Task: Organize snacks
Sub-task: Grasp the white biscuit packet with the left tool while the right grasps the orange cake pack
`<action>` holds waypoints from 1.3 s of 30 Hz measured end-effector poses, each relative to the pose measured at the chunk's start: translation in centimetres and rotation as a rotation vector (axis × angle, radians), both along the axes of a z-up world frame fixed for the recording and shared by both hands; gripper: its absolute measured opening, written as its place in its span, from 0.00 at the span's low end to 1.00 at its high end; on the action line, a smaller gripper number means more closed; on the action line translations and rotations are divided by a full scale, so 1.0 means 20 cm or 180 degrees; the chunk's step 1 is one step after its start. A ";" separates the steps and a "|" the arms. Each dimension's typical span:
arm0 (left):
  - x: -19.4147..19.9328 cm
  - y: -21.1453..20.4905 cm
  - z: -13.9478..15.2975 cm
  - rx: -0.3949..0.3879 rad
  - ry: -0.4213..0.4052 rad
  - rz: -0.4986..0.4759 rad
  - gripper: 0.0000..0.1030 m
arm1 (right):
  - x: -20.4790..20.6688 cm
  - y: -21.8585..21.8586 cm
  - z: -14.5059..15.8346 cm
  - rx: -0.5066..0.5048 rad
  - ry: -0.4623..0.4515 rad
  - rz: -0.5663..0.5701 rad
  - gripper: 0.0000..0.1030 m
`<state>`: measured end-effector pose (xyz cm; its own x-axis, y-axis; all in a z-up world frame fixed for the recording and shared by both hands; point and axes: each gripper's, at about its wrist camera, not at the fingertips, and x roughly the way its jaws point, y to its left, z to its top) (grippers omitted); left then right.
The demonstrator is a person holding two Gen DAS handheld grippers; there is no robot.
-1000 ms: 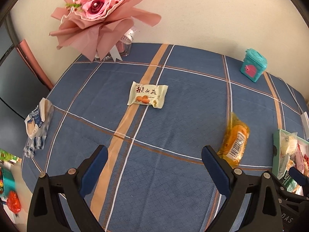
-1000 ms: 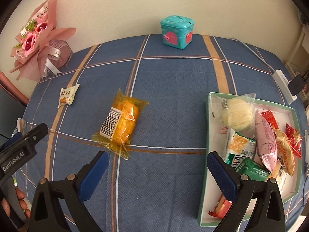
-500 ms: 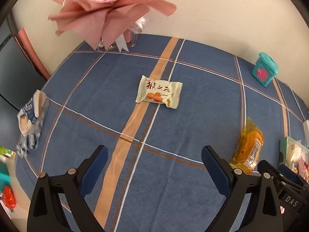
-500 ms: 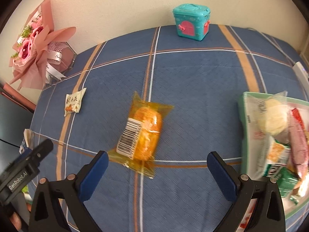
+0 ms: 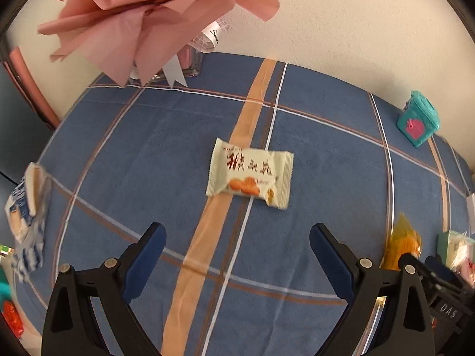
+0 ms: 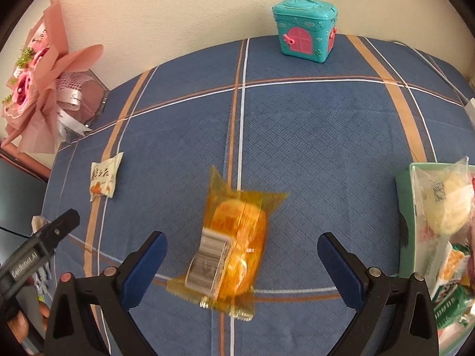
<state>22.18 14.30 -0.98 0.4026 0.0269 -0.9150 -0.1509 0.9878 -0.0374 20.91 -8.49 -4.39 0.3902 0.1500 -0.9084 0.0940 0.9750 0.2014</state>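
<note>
Left wrist view: the left tool (image 5: 236, 244) is seen spread wide over the blue plaid worktop (image 5: 142, 154), nothing held between its blue fingers (image 5: 147, 255). The cream snack packet (image 5: 250, 177) is found lying flat just ahead of the gap, clear of both pads, with bare cloth all round it. A blue-and-white packet (image 5: 25, 207) is spotted right at the worktop's left edge, partly over it. The pink bouquet (image 5: 142, 20) is set at the far left corner, the teal toy house (image 5: 418, 122) near the far right edge.

Right wrist view: the right tool (image 6: 242, 256) is likewise held wide open and empty. The orange wrapped cake (image 6: 234, 252) is framed between the pads, touched by neither. Open cloth is left on both sides of it. The green tray (image 6: 404, 222), packed with snacks, is placed at the right edge, well apart from the cake
</note>
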 end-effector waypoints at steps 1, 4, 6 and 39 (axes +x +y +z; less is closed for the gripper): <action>0.03 0.01 -0.01 0.0020 0.0015 0.0000 0.95 | 0.01 0.00 -0.01 -0.0001 0.0009 -0.0003 0.97; 0.11 0.01 -0.03 0.0107 0.0007 -0.0118 0.95 | 0.04 0.00 -0.03 -0.0036 0.0036 -0.0006 0.95; 0.15 0.03 -0.07 0.0020 0.0045 -0.0150 0.95 | 0.06 0.00 -0.05 -0.0042 0.0063 -0.0004 0.93; 0.29 -0.13 -0.22 0.0095 0.0225 -0.0333 0.54 | 0.09 -0.02 -0.09 0.0039 0.0192 0.0041 0.46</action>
